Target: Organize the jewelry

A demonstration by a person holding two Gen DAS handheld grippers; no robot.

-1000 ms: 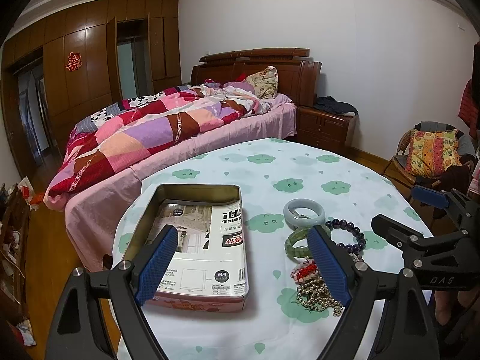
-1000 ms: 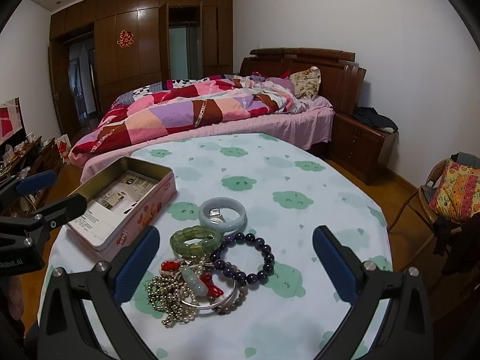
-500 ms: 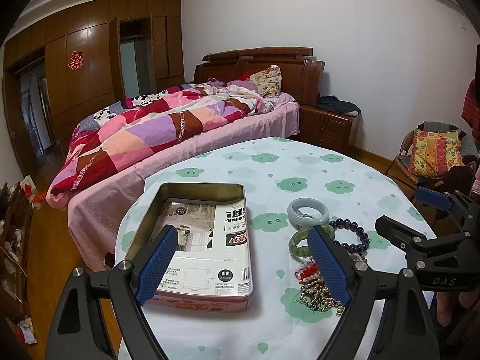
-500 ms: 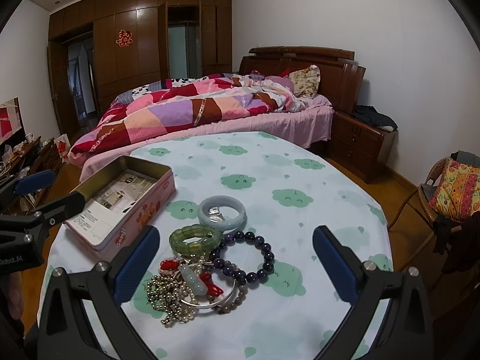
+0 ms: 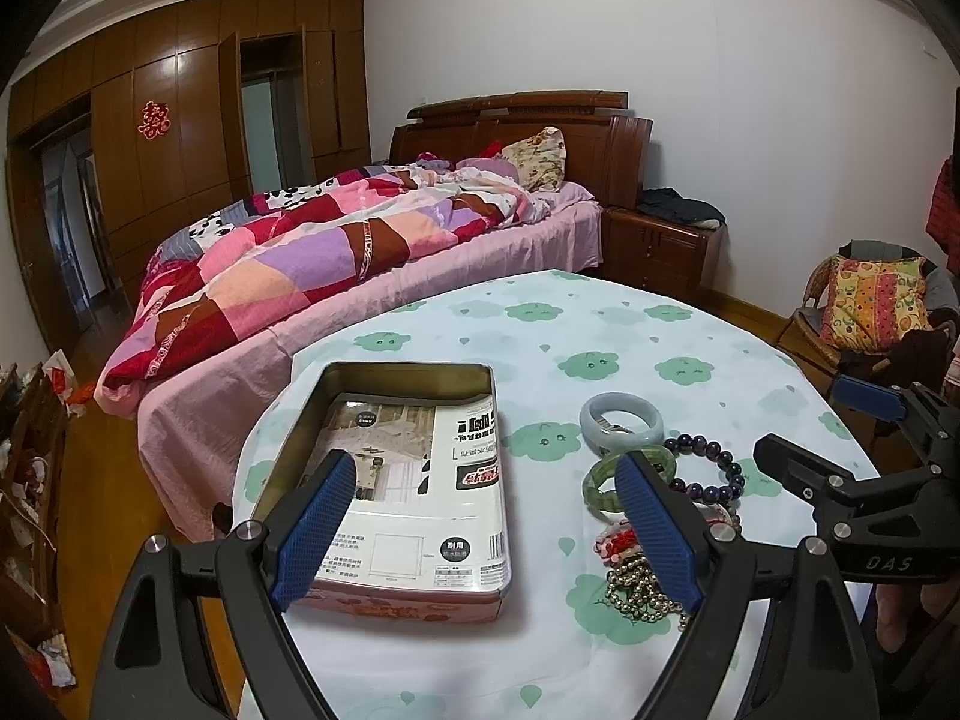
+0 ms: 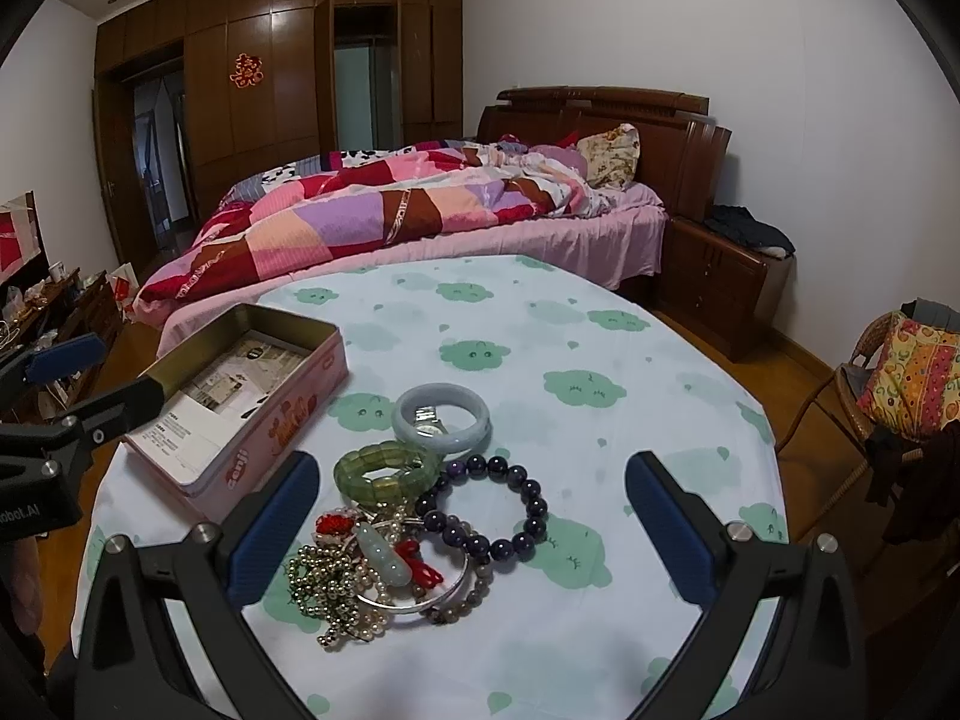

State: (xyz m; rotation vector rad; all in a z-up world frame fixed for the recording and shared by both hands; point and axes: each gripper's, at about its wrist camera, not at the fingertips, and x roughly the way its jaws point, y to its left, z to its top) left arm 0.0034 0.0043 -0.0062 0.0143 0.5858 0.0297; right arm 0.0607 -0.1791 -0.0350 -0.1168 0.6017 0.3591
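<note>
Three bracelets (image 6: 384, 471), one tin (image 6: 240, 402); two grippers (image 6: 474, 516) spread.

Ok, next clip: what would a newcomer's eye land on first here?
Probably the tangled heap of bracelets and bead chains on the cloud-print tablecloth, framed by the open right gripper. Beside it sits the open pink rectangular tin, with the open left gripper hovering over it. Behind, the bright patchwork quilt covers the bed.
</note>
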